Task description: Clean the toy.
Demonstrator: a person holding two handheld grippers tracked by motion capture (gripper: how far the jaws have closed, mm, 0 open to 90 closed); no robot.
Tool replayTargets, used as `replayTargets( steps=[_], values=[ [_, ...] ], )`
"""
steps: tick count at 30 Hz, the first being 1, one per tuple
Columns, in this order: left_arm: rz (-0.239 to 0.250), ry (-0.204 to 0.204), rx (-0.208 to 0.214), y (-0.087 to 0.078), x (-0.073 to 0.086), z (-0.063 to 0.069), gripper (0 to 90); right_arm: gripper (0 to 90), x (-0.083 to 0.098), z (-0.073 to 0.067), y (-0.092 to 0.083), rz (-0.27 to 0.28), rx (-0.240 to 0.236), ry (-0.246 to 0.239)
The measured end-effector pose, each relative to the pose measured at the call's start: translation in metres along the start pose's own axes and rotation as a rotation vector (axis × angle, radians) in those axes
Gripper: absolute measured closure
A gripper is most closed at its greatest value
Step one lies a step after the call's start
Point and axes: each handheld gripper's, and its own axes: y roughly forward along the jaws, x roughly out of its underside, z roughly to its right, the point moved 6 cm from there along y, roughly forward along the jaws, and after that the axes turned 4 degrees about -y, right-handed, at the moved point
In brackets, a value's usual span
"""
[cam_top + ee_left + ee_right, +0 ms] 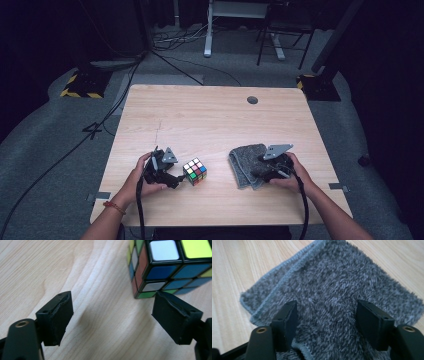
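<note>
Rubik's cube [195, 171] sits on the wooden table [210, 120], near the front edge, left of centre. Scrambled faces: white, yellow, blue, green, red stickers visible in the left gripper view [165, 265]. It rests flat, nothing on top of it.

Left gripper [172, 179] is just beside the cube on its left, held low over the table by the person's left hand [142, 177]. Jaws are apart with only bare wood between them; in the left gripper view the cube's lower corner sits just above the right-hand jaw tip, whether it touches can't be told. Cube not gripped.

Grey fleece cloth [246, 162] lies folded to the right of the cube, well apart from it, stitched hem visible along its edge [287, 275]. Right gripper [267, 167] is over the cloth, held by the right hand [290, 177]. Its jaws stand wide, pads either side of a patch of pile, not pinching it.

Cables trail from both grippers back off the front edge of the table.
</note>
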Motion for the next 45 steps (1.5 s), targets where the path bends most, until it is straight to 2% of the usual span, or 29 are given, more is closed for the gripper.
replayTargets(
  steps=[2, 4, 7, 11, 14, 15, 17, 19, 22, 25, 33, 35, 37, 41, 45],
  values=[
    [0.011, 0.024, 0.03, 0.0, 0.001, 0.007, 16.0, 34.6, 0.002, 0.001, 0.003, 0.005, -0.019, 0.017],
    [0.009, 0.046, 0.042, 0.004, 0.0, 0.014, 15.9, 34.8, 0.003, 0.002, 0.003, 0.006, -0.028, 0.024],
    [0.005, 0.044, 0.035, 0.011, -0.003, 0.021, 15.6, 35.4, 0.004, 0.002, 0.003, 0.008, -0.025, 0.023],
    [0.02, 0.016, 0.03, 0.02, -0.012, 0.029, 15.7, 35.4, 0.004, 0.001, 0.004, 0.011, -0.016, 0.023],
    [0.018, -0.021, 0.06, 0.025, -0.016, 0.035, 16.0, 35.4, 0.005, 0.0, 0.004, 0.013, -0.012, 0.023],
    [0.016, -0.011, 0.072, 0.026, -0.016, 0.038, 16.1, 35.4, 0.005, 0.0, 0.004, 0.015, -0.009, 0.024],
    [0.012, 0.012, 0.036, 0.026, -0.016, 0.043, 15.4, 35.4, 0.005, -0.001, 0.004, 0.018, -0.004, 0.024],
    [0.023, 0.015, 0.039, 0.025, -0.018, 0.046, 15.5, 35.4, 0.005, -0.001, 0.004, 0.02, -0.004, 0.024],
    [0.042, 0.02, 0.032, 0.025, -0.022, 0.047, 15.7, 35.4, 0.005, -0.001, 0.004, 0.019, -0.003, 0.023],
    [0.05, 0.01, 0.044, 0.028, -0.028, 0.047, 15.3, 35.4, 0.005, -0.001, 0.004, 0.019, -0.002, 0.023],
    [0.055, 0.1, 0.082, 0.039, -0.038, 0.048, 12.7, 35.4, 0.005, 0.0, 0.004, 0.021, -0.008, 0.024],
    [0.046, 0.113, 0.074, 0.039, -0.038, 0.05, 12.7, 35.4, 0.005, -0.001, 0.004, 0.022, -0.008, 0.024],
    [0.027, 0.135, 0.088, 0.038, -0.036, 0.051, 13.4, 35.4, 0.005, 0.0, 0.004, 0.023, -0.008, 0.024],
    [0.032, 0.109, 0.114, 0.029, -0.03, 0.05, 22.5, 35.4, 0.005, -0.001, 0.004, 0.024, -0.006, 0.022],
    [0.014, 0.132, 0.117, 0.022, -0.02, 0.051, 26.4, 35.4, 0.005, -0.001, 0.004, 0.024, -0.006, 0.022]
  ],
)
